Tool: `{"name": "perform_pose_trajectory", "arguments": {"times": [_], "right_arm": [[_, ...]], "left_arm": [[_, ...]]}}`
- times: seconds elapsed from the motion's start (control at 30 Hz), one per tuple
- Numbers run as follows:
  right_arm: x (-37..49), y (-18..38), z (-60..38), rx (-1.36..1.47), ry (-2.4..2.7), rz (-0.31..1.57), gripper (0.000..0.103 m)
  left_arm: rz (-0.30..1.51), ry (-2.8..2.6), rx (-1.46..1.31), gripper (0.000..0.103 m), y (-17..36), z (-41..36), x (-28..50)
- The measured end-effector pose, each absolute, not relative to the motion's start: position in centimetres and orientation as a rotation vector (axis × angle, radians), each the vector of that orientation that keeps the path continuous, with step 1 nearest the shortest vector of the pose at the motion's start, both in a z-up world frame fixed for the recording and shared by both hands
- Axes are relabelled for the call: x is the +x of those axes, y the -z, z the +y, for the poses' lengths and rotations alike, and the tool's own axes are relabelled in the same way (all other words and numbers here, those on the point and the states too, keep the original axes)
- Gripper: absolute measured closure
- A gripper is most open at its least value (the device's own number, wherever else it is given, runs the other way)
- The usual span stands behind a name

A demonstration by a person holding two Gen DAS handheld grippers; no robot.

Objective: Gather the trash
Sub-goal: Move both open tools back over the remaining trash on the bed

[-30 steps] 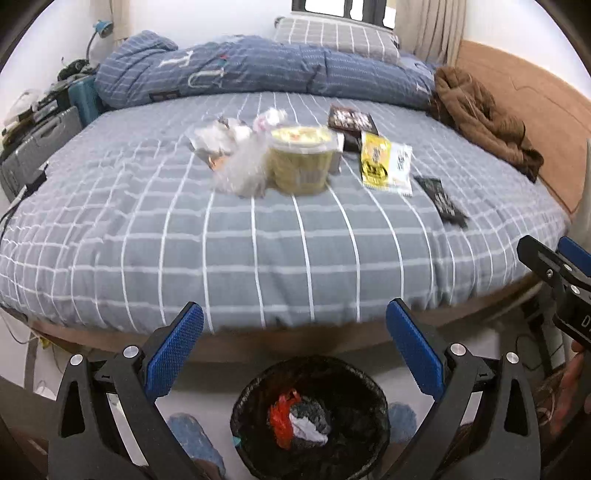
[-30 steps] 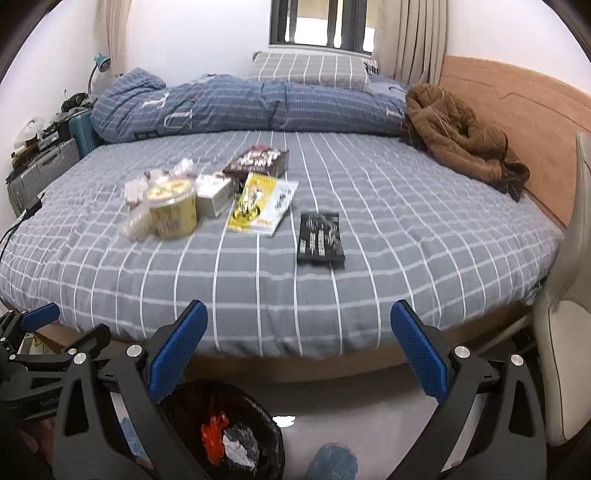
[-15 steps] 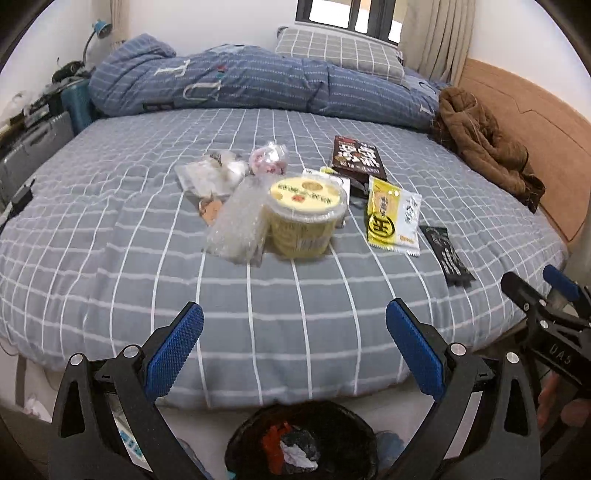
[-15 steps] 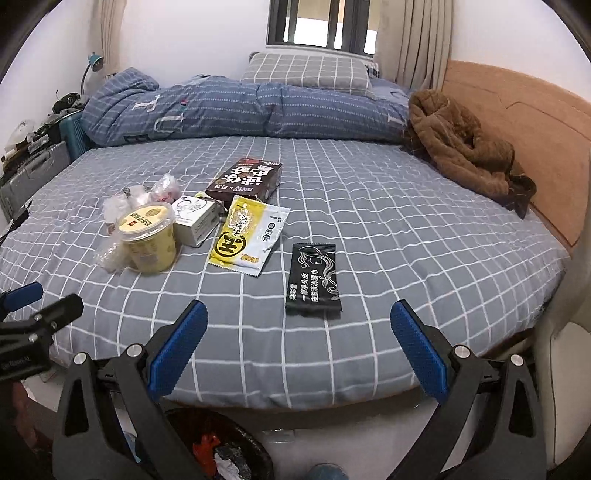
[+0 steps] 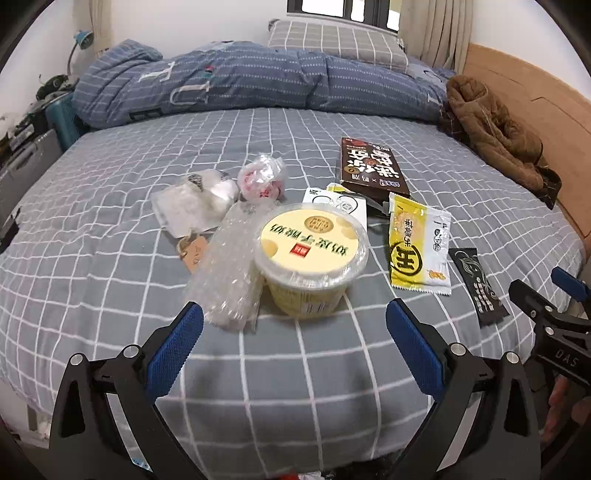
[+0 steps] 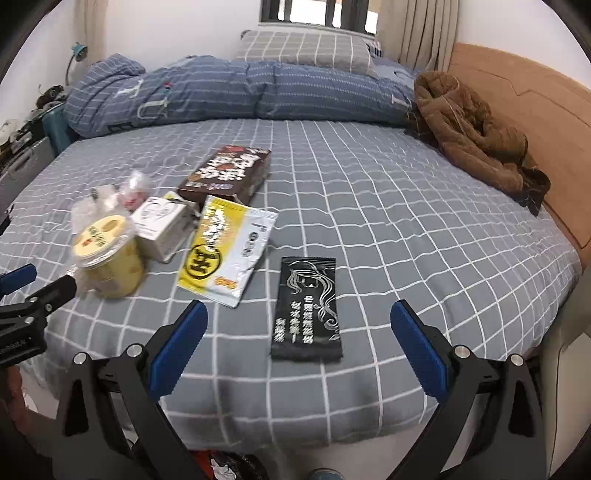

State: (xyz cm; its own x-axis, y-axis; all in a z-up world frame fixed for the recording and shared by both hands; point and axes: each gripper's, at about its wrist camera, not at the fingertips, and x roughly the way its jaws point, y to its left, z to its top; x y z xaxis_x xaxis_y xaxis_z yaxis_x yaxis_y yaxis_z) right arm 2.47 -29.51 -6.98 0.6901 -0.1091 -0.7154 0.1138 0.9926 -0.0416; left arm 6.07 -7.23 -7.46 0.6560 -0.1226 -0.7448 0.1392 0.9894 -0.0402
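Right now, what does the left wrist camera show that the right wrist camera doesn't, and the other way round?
Only the left wrist view shows the brown paper tag and the bubble wrap in full, lying against the yellow tub.

Only the right wrist view shows the side of the small white box and the black sachet whole.

Both show the grey checked bed, the tub, the yellow packet, the brown box, the brown jacket, and each open tool, left and right.

Bed (image 5: 110,295) under grey checked sheet. Blue striped duvet (image 5: 240,81) bunched along far side. Grey checked pillow (image 5: 336,40) behind duvet. Brown jacket (image 5: 495,129) heaped against wooden headboard (image 5: 546,96). Blue lamp (image 5: 83,38) at left. Curtain (image 5: 432,33) beside window (image 5: 340,7).
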Motion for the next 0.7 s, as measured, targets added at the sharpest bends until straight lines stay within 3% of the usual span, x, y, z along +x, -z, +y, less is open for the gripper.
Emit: {"name": "perform_pose_trajectory", "arguments": {"times": [0.7], "right_arm": [[9.5, 12.2, -31.8, 0.055, 0.141, 0.969, 0.016]], "left_arm": [[0.875, 0.150, 0.070, 0.007, 9.7, -10.3, 12.7]]}}
